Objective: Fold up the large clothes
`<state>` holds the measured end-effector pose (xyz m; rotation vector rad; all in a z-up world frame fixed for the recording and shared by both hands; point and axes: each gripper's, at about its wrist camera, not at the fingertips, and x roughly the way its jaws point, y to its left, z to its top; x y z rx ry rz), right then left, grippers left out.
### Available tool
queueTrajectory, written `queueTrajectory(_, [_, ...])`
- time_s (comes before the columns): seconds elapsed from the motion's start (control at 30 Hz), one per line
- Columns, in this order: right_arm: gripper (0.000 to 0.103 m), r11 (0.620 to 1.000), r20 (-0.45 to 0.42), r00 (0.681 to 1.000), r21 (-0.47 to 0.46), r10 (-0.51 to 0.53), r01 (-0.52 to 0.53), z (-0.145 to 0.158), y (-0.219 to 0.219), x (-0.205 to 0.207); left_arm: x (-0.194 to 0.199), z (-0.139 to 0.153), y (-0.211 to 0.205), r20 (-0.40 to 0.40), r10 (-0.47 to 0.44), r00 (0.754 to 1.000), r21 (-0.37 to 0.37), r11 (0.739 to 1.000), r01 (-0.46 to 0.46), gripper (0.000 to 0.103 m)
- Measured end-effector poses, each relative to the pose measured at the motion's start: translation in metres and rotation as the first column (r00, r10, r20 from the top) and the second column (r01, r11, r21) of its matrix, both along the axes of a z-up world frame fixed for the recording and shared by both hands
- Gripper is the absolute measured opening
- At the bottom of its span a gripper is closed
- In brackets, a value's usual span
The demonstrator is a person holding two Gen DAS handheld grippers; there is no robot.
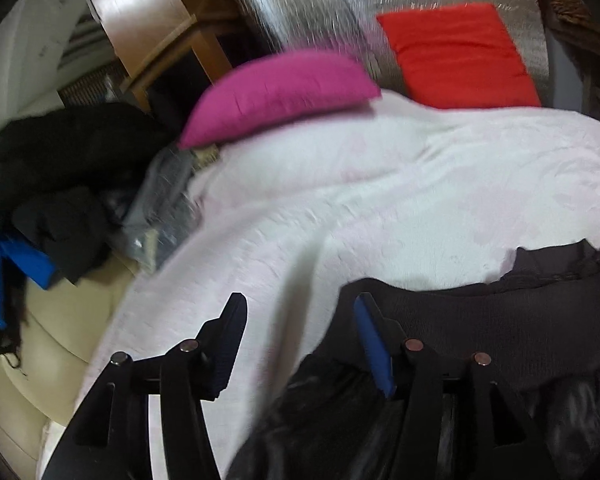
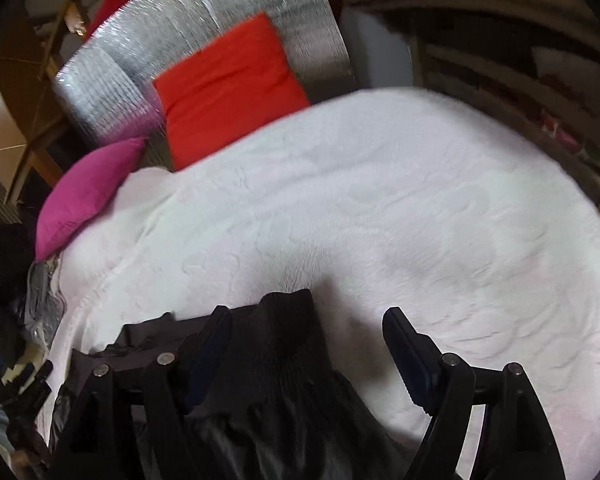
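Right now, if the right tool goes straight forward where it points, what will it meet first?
Probably the dark garment lying between the open fingers of the right tool. Its ribbed edge lies just ahead. Beyond it is only the white blanket. Depth is hard to judge in this blurred view.

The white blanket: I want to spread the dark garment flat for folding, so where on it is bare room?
The white blanket is bare from the dark garment at the near edge up to the red cushion and magenta pillow, and out to the right. The left is crowded: a black clothes pile and blue fabric.
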<state>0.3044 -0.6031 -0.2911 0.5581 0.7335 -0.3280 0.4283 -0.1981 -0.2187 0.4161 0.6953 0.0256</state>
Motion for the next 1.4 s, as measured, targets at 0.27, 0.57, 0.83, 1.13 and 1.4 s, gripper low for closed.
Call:
queueTrajectory(0.27, [0.08, 0.994, 0.003, 0.996, -0.056, 0.09, -0.09, 0.025, 0.043, -0.04, -0.071, 0.03, 0.013, 0.075, -0.09, 0.993, -0.052, 0.994, 0.094, 0.061])
queueTrajectory(0.57, [0.08, 0.979, 0.009, 0.982, -0.08, 0.188, -0.186, 0.025, 0.105, -0.088, -0.13, 0.028, 0.039, 0.061, -0.119, 0.991, -0.081, 0.989, 0.124, 0.061])
queueTrajectory(0.83, [0.08, 0.957, -0.049, 0.962, -0.103, 0.268, -0.271, 0.011, 0.153, -0.107, -0.167, 0.026, 0.063, 0.065, -0.106, 0.992, -0.129, 0.985, 0.114, 0.061])
queueTrajectory(1.13, [0.08, 0.938, -0.15, 0.946, -0.155, 0.287, -0.309, -0.015, 0.178, -0.111, -0.172, 0.014, 0.082, 0.028, -0.08, 0.996, -0.155, 0.984, 0.084, 0.061])
queueTrajectory(1.4, [0.079, 0.914, -0.212, 0.936, -0.241, 0.279, -0.327, -0.028, 0.186, -0.104, -0.161, -0.007, 0.085, -0.046, -0.063, 0.997, -0.143, 0.988, 0.056, 0.061])
